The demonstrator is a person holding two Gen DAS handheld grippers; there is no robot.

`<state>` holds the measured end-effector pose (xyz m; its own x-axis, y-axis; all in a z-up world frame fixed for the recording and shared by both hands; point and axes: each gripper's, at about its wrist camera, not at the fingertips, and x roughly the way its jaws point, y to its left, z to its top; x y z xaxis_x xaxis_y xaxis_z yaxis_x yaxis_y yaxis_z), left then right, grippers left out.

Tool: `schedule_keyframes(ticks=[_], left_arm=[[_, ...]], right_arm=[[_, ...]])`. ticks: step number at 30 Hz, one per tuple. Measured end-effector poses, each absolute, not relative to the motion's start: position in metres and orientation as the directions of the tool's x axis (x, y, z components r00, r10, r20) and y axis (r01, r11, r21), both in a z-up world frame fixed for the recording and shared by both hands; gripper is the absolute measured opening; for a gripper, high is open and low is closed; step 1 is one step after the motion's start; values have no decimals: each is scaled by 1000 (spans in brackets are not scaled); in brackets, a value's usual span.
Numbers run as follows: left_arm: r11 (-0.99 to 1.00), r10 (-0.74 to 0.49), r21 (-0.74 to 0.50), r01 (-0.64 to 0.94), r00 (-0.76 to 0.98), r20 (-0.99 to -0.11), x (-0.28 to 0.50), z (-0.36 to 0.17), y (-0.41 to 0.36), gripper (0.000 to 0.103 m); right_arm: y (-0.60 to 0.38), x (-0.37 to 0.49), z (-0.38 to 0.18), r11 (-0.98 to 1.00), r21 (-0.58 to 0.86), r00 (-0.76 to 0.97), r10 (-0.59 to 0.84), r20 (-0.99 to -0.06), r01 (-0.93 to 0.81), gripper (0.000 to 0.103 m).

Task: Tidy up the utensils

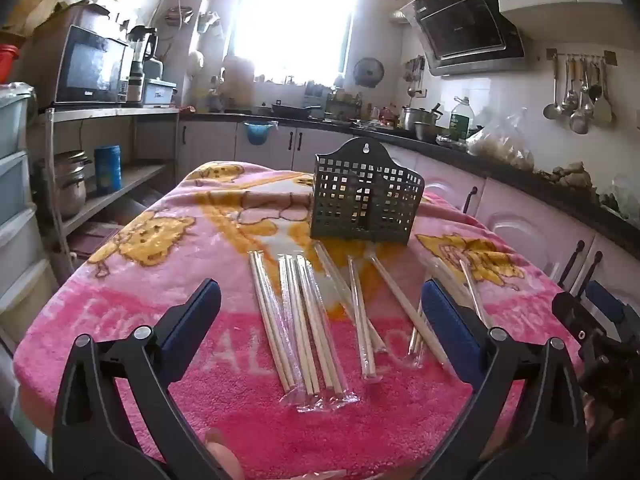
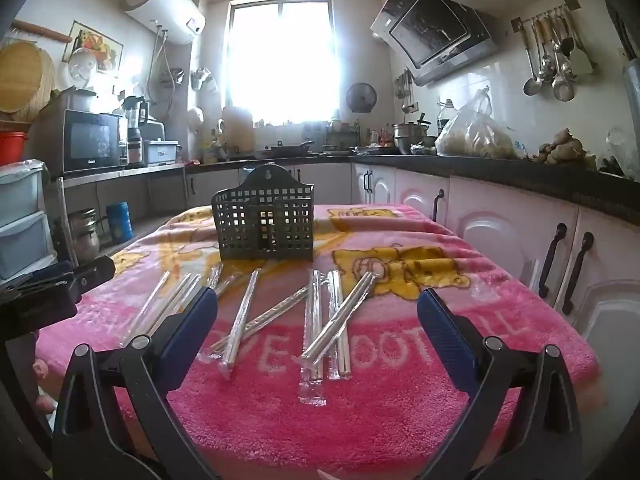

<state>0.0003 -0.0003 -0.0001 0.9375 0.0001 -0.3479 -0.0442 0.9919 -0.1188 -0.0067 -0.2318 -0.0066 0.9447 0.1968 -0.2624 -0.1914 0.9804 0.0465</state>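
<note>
Chopsticks (image 1: 296, 320) in clear plastic sleeves lie scattered across the middle of a bench covered by a pink blanket (image 1: 140, 280) with yellow cartoon prints. Some pairs lie side by side pointing near to far; in the right wrist view several sleeves (image 2: 332, 320) cross one another at angles. Behind them, toward the far edge, a dark perforated utensil holder (image 1: 366, 196) stands upright on the blanket, just beyond the far tips of the chopsticks.

Left gripper (image 1: 320, 296) hovers above the near part of the bench, its jaws spread wide with nothing between them; its blue pads (image 1: 444, 320) flank the chopsticks. Right gripper (image 2: 316, 304) hangs likewise, jaws spread and empty. Part of a finger (image 1: 222, 460) shows at the bottom edge of the left view. Far off, a bright window (image 2: 280, 60) lights the kitchen counter and cabinets.
</note>
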Motion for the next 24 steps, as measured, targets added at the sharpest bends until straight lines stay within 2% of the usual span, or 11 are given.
schedule_keyframes(ticks=[24], left_arm=[[991, -12, -129, -36, 934, -358, 2, -4, -4, 92]], right_arm=[[-231, -6, -8, 980, 49, 945, 197, -262, -191, 97]])
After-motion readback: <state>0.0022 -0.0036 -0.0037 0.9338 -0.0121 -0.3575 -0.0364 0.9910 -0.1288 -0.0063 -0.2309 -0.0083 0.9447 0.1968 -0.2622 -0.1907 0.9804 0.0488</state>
